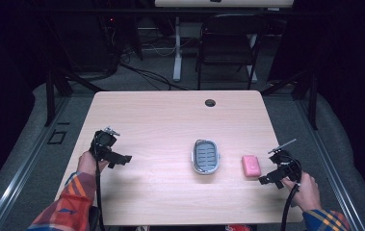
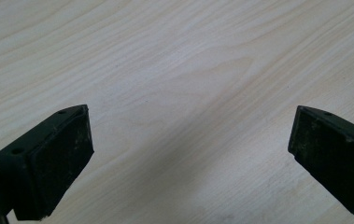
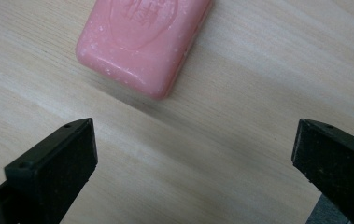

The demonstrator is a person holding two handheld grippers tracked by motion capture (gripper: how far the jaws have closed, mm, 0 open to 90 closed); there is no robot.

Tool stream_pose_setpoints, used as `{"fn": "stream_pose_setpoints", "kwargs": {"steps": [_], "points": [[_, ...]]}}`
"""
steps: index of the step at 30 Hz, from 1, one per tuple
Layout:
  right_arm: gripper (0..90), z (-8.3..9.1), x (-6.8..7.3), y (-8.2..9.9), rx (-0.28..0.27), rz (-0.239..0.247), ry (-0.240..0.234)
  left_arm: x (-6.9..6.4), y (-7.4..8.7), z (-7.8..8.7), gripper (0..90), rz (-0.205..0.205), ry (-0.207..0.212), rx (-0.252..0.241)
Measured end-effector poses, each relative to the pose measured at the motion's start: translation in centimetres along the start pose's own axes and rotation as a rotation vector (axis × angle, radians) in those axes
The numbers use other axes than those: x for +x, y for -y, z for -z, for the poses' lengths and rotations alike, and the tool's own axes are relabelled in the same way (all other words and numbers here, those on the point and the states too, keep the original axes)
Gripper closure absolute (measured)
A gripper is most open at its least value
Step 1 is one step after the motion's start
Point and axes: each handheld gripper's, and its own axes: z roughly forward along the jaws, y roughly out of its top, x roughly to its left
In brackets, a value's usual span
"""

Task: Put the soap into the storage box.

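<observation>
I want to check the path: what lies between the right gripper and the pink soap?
Nothing: in the right gripper view, bare table separates the open right gripper from the pink soap.

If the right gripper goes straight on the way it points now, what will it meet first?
Most likely the pink soap bar, lying just beyond the open jaws of the right gripper on the table. Nothing stands between them, though depth is hard to judge.
</observation>
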Motion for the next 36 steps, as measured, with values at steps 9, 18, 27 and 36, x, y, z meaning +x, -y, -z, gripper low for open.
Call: {"fn": "stream_pose_setpoints", "kwargs": {"steps": [9,18,27,36], "points": [[0.7,0.1,0.5,-0.3,0.000,0.001,0.000,0.0,0.3,0.5,0.0,0.012,-0.006,-0.015],[0.6,0.4,0.7,-0.5,-0.002,-0.015,0.004,0.1,0.3,0.4,0.0,0.012,-0.004,-0.012],[0.0,0.9,1.4,-0.9,-0.039,-0.035,0.005,0.0,0.2,0.4,0.0,0.006,-0.006,-0.007],[0.0,1.1,2.7,-2.7,-0.025,0.001,0.022,-0.1,0.1,0.3,0.0,0.003,-0.007,-0.011]]}}
